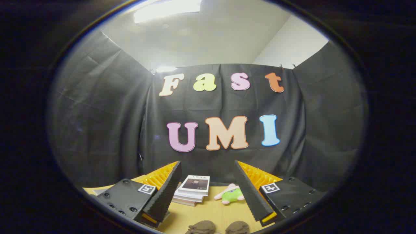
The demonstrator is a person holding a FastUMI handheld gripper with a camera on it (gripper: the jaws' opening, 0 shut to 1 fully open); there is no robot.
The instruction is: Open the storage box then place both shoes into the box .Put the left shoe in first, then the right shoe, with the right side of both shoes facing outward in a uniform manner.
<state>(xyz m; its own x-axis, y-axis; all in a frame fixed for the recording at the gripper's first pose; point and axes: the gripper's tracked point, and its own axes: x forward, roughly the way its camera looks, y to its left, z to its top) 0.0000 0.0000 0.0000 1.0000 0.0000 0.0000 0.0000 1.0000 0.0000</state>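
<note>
My gripper (206, 169) is held above the wooden table (211, 211), its two fingers (167, 191) spread wide apart with nothing between them, so it is open. Below and between the fingers, at the near edge of the table, the tops of two brown shoes show: one (201, 227) on the left and one (238, 227) on the right. Most of each shoe is hidden below the view. I cannot make out a storage box.
A stack of books (192, 190) lies on the table just ahead of the left finger. A small green and white plush toy (231, 194) lies beside the right finger. Black cloth walls close the booth behind and on both sides.
</note>
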